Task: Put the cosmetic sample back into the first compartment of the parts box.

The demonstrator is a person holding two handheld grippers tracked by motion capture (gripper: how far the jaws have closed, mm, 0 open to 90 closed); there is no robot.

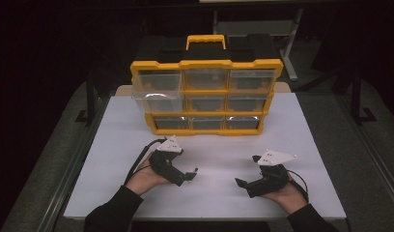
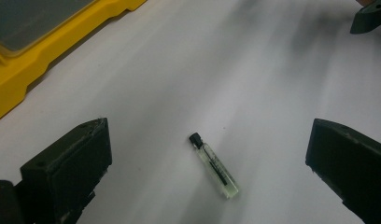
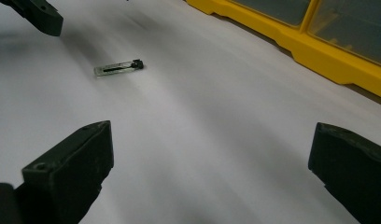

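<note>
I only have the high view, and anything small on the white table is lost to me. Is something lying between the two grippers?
Observer: Yes. The left gripper view shows a small clear vial with a black cap, lying flat on the table.
Operator: Is the left gripper on it?
Observer: No. The left gripper has its jaws spread wide to either side of the vial, and neither jaw touches it.
Operator: And the right one?
Observer: In the right gripper view the vial lies far off toward the upper left, outside the open jaws of the right gripper, which hold nothing.
</note>
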